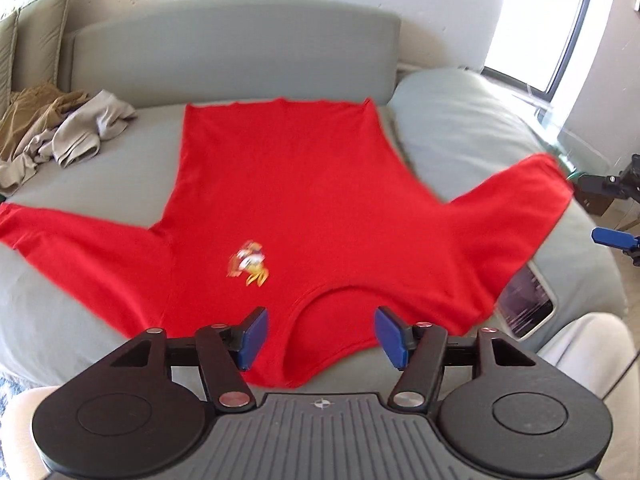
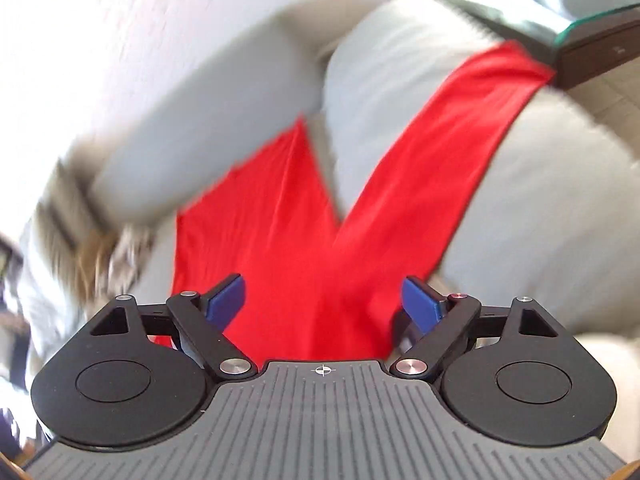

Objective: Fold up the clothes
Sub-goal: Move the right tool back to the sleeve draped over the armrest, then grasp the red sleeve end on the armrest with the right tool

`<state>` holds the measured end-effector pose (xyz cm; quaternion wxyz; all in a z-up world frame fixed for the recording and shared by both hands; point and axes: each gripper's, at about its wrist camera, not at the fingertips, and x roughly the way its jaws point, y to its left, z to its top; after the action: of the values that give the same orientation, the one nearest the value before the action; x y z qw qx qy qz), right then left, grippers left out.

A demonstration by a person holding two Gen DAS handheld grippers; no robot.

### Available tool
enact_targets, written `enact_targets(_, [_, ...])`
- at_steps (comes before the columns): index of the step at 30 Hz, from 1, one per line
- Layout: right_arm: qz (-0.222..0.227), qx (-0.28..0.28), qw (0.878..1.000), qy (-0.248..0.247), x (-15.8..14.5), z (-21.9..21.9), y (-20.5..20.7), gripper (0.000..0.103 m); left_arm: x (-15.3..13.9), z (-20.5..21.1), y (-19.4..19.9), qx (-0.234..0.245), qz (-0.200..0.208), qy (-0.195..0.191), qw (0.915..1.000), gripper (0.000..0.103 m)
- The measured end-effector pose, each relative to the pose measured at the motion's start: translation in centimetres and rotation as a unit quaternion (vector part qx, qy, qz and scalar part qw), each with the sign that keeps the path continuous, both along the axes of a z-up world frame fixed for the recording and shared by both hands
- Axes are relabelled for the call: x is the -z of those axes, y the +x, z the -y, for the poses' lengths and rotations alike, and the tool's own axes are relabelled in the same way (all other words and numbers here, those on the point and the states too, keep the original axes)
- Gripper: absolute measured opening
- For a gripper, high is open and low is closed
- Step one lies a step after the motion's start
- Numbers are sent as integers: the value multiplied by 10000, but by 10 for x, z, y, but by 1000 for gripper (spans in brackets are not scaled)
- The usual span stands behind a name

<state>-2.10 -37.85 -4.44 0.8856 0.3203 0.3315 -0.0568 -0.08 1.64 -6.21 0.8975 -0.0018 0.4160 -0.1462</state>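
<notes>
Both claws stand apart, gripping nothing: left gripper (image 1: 320, 334) near the collar, right gripper (image 2: 324, 306) low over the cloth. The red shirt (image 1: 304, 200) lies spread flat on the sofa (image 1: 120, 184), sleeves out. Any fold wants matched corners pinched, lifted evenly.

Grey sofa (image 1: 240, 40): backrest across upper frame. Olive cushion (image 1: 36, 32), upper left corner. Large grey pillow (image 1: 460, 128), right of centre. Bright window (image 1: 540, 20), upper right. Phone or tablet (image 1: 526, 304), dark screen, lower right. Glass-topped table (image 2: 592, 20), upper right of right-wrist view.
</notes>
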Motion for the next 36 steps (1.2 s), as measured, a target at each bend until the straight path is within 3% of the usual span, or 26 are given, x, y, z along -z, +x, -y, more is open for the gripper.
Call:
enact_targets(4, [99,1015,9946,195,-1,78,14,85,-6,20,10,-67,-40,-243,9997,62])
enact_targets(9, [-26,1727,9819,777,35,158,37,63,-10,53,15,199,-174,-725,9970,59])
enact_targets(10, [-33,1783,9801,869,41,166,42,59,-10,62,16,272,-181,-739,9967,60])
enact_targets(11, [-41,1838,9783,960,48,174,47,47,-10,71,17,340,-182,-733,9966,60])
enact_targets(13, [-56,1948,9741,1144,61,189,57,43,-9,87,19,453,-190,-712,9963,60])
enact_targets(22, [146,2255,9614,1570,102,230,91,39,0,113,30,560,-221,-538,9967,60])
enact_targets(30, [766,2605,9168,2929,152,264,97,39,7,119,35,559,-319,-488,9967,60])
enact_targets(31, [849,2641,9103,3073,157,266,97,36,8,119,36,559,-331,-482,9967,60])
enact_targets(33, [1005,2719,9018,3204,162,269,94,9,10,121,37,558,-356,-469,9967,60])
enact_targets(35, [1130,2759,8995,3195,160,270,91,5,11,122,39,558,-381,-457,9967,60])
enact_targets(36, [1142,2739,9039,3081,155,270,91,4,12,122,39,539,-379,-468,9967,60])
